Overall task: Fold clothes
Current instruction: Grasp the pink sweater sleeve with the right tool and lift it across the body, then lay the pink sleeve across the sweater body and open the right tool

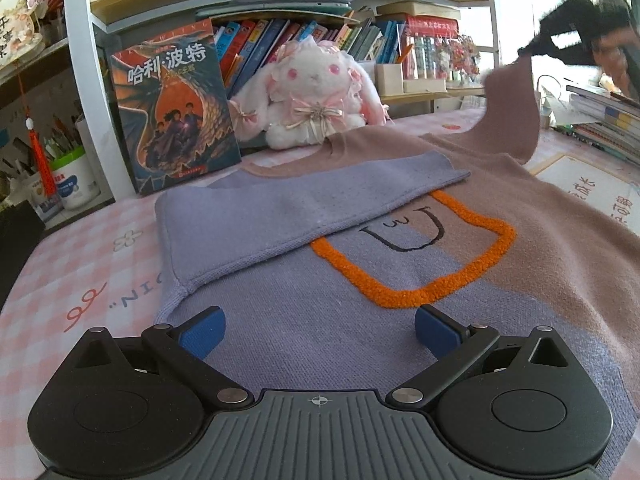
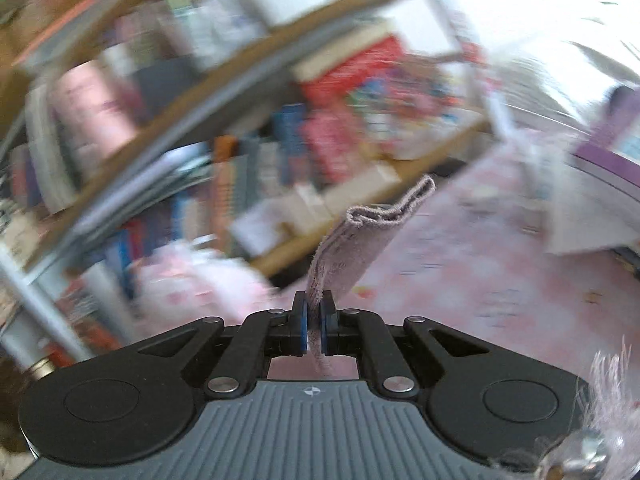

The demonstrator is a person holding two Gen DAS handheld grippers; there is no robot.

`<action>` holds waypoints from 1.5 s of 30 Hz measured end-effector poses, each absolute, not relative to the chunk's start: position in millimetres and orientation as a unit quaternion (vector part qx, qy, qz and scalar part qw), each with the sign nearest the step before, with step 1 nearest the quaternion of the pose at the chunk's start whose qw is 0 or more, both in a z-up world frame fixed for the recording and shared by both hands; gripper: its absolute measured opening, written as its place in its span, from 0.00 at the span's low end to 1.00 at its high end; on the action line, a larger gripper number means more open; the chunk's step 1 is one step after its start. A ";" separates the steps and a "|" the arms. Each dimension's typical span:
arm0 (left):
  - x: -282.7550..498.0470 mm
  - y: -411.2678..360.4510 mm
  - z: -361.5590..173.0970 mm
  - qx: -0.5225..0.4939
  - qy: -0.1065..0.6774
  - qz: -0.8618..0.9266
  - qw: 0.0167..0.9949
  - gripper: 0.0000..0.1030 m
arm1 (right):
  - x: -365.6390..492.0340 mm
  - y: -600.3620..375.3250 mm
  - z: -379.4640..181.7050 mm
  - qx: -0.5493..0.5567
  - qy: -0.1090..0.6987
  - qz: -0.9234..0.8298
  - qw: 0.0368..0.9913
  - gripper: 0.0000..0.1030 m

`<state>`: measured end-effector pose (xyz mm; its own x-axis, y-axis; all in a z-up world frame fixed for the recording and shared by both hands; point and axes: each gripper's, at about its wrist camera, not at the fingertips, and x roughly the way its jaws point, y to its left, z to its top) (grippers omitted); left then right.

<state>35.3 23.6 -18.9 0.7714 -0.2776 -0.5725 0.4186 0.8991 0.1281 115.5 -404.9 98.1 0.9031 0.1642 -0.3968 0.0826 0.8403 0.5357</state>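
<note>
A knit sweater (image 1: 360, 296), lilac and mauve with an orange outlined patch (image 1: 420, 256), lies flat on the pink checked table. Its lilac left sleeve (image 1: 280, 208) is folded across the chest. My left gripper (image 1: 318, 330) is open and empty, low over the sweater's lilac hem. My right gripper (image 2: 315, 320) is shut on the mauve right sleeve (image 2: 352, 248) near its cuff. In the left wrist view that sleeve (image 1: 508, 116) is lifted high at the right, held by the blurred right gripper (image 1: 528, 50). The right wrist view is motion-blurred.
A Harry Potter book (image 1: 172, 112) and a white plush rabbit (image 1: 316, 92) stand behind the sweater against a bookshelf (image 1: 280, 4). Stacked books (image 1: 604, 120) and a card (image 1: 592, 192) lie at the right. A pen cup (image 1: 68, 176) stands at the left.
</note>
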 end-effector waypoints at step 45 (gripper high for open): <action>34.5 25.0 -17.3 0.125 0.281 -0.178 0.935 0.99 | 99.9 -113.6 67.7 0.023 0.299 0.267 0.916 0.43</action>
<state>34.5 25.0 -17.3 0.7787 -0.2618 -0.5701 0.4021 0.9059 0.1332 99.9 -113.6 67.7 0.6779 0.5032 -0.5359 -0.4756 0.8561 0.2023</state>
